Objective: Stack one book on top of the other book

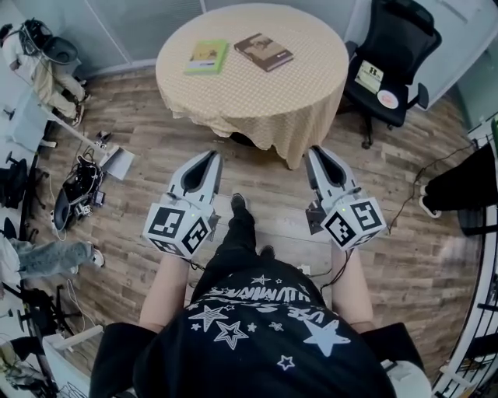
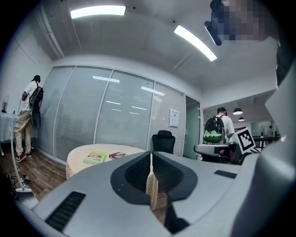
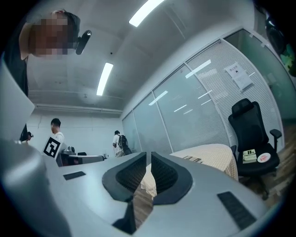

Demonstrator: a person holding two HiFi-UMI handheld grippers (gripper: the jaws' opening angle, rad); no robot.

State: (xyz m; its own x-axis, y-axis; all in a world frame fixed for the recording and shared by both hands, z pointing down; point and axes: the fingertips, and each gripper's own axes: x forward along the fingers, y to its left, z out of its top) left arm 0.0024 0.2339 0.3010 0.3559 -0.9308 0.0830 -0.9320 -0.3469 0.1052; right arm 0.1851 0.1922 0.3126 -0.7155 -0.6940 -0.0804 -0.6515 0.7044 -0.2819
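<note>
Matt woven tablecloth (image 1: 311, 85), wood-plank floor (image 1: 140, 116) — smooth-covered green book (image 1: 206, 56), brown book (image 1: 264, 51)

light: bright, even, from ceiling strip lights (image 2: 98, 10) | glare: streaks mirrored on glass wall (image 2: 115, 120) | shadows: faint | edges: fisheye curve, black corners in both gripper views | focus: mostly sharp

A round table (image 1: 257, 93) is stood on a wooden floor (image 1: 156, 148) and is covered by a beige patterned tablecloth (image 1: 288, 116), which is draped over the rim and hangs down on every visible side. Two books are laid flat on the cloth towards the far half of the top: a green book (image 1: 206, 57) to the left and a brown book (image 1: 264, 51) to the right. The two books are placed near each other but apart, with bare cloth between them, and neither is stacked on the other.
</note>
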